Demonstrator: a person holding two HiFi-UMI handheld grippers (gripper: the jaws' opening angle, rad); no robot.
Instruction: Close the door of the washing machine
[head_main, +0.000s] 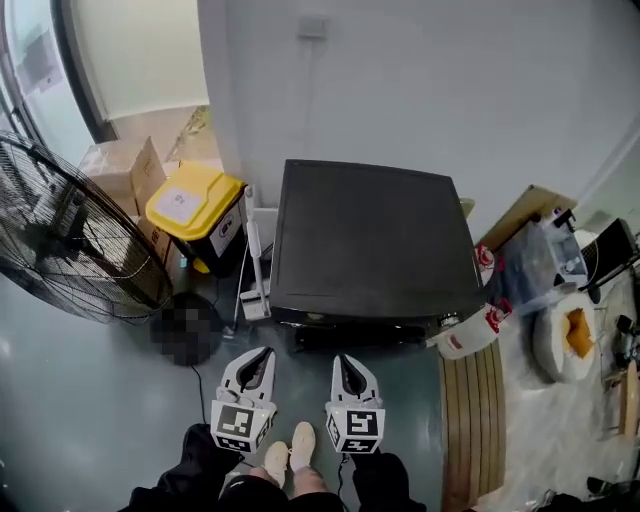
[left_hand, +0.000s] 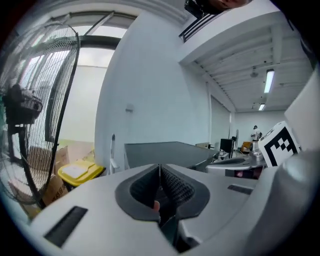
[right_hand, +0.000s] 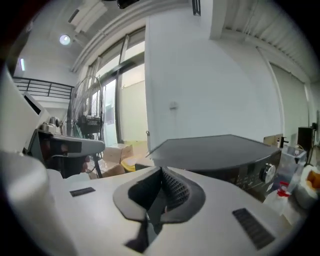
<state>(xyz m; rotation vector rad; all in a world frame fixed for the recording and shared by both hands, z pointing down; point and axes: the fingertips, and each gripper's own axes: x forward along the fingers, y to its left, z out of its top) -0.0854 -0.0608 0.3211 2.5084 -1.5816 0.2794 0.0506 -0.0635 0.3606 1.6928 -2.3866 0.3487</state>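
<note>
The washing machine (head_main: 370, 240) is a box with a dark flat top, seen from above against the white wall. Its front face and door are hidden under the top edge, so I cannot tell how the door stands. My left gripper (head_main: 258, 358) and right gripper (head_main: 345, 365) hover side by side just before the machine's front, apart from it. Both are shut with nothing between the pads. In the left gripper view the left gripper (left_hand: 160, 172) points level at the machine's top (left_hand: 165, 152). The right gripper (right_hand: 161, 175) faces the machine's top (right_hand: 220, 150) and a control knob (right_hand: 270, 171).
A yellow-lidded bin (head_main: 195, 205) and cardboard boxes (head_main: 125, 170) stand left of the machine. A big floor fan (head_main: 70, 240) is further left. A white bottle (head_main: 470, 335), a slatted wooden board (head_main: 475, 420) and clutter lie to the right. The person's feet (head_main: 290, 450) are below the grippers.
</note>
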